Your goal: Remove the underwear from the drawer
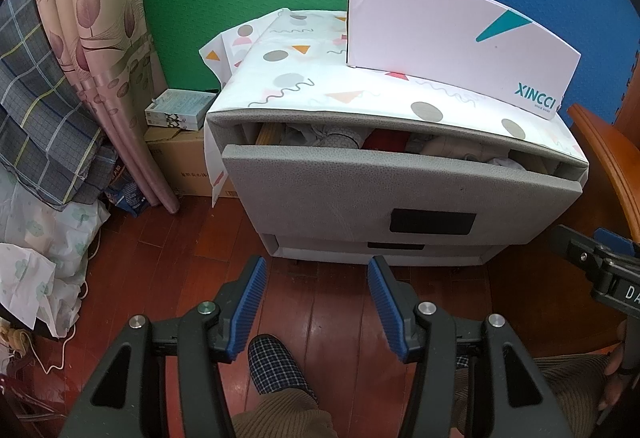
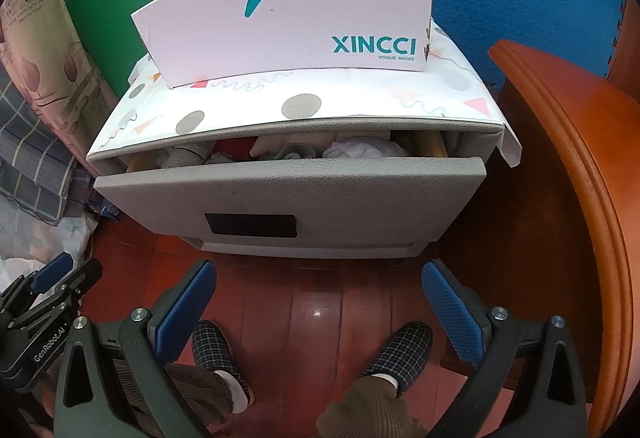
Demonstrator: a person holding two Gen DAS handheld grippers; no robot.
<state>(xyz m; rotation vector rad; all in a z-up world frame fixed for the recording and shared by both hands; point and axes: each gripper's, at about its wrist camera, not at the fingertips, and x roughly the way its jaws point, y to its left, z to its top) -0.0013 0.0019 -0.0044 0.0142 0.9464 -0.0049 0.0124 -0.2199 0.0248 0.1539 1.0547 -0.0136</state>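
A grey fabric cabinet's top drawer (image 1: pixel 360 186) (image 2: pixel 288 194) is pulled partly out. Folded clothes fill it: white, grey, beige and red pieces (image 1: pixel 384 142) (image 2: pixel 360 149). I cannot tell which are underwear. My left gripper (image 1: pixel 318 270) is open and empty, held above the wooden floor in front of the drawer. My right gripper (image 2: pixel 320 278) is open wider, empty, also in front of the drawer. Each gripper shows at the edge of the other's view, the right (image 1: pixel 592 262) and the left (image 2: pixel 56 278).
A white XINCCI shoe box (image 1: pixel 452 38) (image 2: pixel 296 22) stands on the cabinet's patterned top. A wooden chair (image 2: pixel 576 174) is close on the right. Curtain, plaid bedding (image 1: pixel 44 98) and cardboard boxes (image 1: pixel 180 158) crowd the left. My slippered feet (image 2: pixel 404 346) are below.
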